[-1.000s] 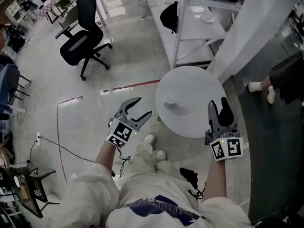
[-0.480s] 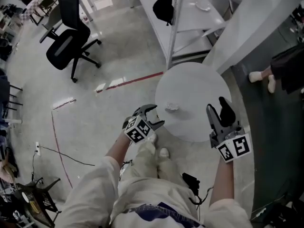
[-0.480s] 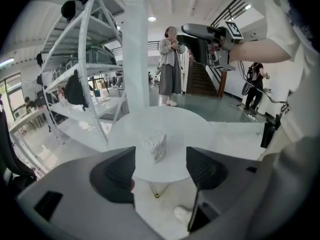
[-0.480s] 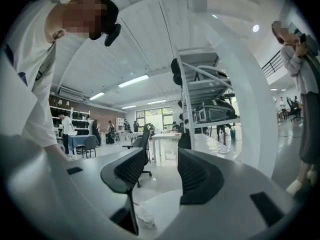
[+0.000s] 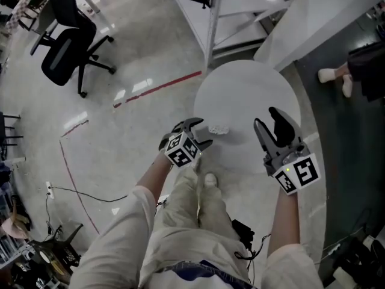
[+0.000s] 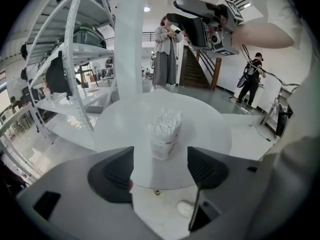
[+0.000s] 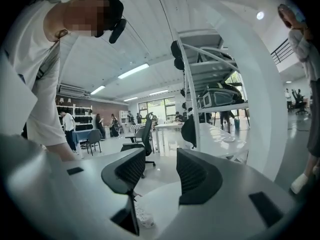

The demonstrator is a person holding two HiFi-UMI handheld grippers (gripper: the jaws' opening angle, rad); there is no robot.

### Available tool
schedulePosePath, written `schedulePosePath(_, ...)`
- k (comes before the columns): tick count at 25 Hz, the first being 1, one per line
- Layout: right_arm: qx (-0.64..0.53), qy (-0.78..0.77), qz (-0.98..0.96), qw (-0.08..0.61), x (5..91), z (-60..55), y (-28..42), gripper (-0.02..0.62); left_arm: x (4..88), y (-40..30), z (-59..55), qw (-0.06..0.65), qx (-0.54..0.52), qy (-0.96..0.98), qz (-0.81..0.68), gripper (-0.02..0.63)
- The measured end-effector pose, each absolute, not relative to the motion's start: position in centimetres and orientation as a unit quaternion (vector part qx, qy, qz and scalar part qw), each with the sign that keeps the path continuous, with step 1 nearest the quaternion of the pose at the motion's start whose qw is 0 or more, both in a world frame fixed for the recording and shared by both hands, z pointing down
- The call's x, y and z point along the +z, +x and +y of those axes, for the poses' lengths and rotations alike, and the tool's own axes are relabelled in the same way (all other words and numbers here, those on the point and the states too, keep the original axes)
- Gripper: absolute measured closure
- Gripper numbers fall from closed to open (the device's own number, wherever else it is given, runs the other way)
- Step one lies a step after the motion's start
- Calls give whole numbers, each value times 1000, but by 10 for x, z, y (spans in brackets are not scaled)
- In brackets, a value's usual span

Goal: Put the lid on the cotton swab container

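The cotton swab container (image 5: 218, 129) stands upright near the front edge of the round white table (image 5: 252, 89), with no lid on it. In the left gripper view the container (image 6: 165, 134) is a clear tub packed with white swabs. My left gripper (image 5: 201, 131) is at the table's edge just left of it. Its jaws are opening, and the container stands a little beyond the tips of my left gripper (image 6: 160, 159). My right gripper (image 5: 271, 122) hovers over the table's right side. Its wide jaws are closing slightly, with nothing in my right gripper (image 7: 160, 164). I see no lid.
A white shelf rack (image 5: 222, 5) stands behind the table and a black office chair (image 5: 60, 59) at the far left. Red tape (image 5: 159, 86) runs across the floor. A person's shoes (image 5: 334, 74) are at the right. Another person (image 6: 165, 44) stands beyond the table.
My left gripper has swung right from over the floor to the table's edge beside the container, and its jaws have widened. The right gripper has hardly moved.
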State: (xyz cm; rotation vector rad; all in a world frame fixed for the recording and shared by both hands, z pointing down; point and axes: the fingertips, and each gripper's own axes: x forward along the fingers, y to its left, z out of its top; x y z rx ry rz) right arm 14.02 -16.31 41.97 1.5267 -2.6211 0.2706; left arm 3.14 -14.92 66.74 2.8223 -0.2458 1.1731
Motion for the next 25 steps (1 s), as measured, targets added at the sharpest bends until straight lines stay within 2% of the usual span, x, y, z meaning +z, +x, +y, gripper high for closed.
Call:
schedulePosePath(16,111,508,-852,67,450,-184,132,390,689,50,-155,-1,398,918,3,291)
schedulePosePath(25,123,489,-858,96,471,-189,133,397,692,53,-149,-18,401,916,16,385)
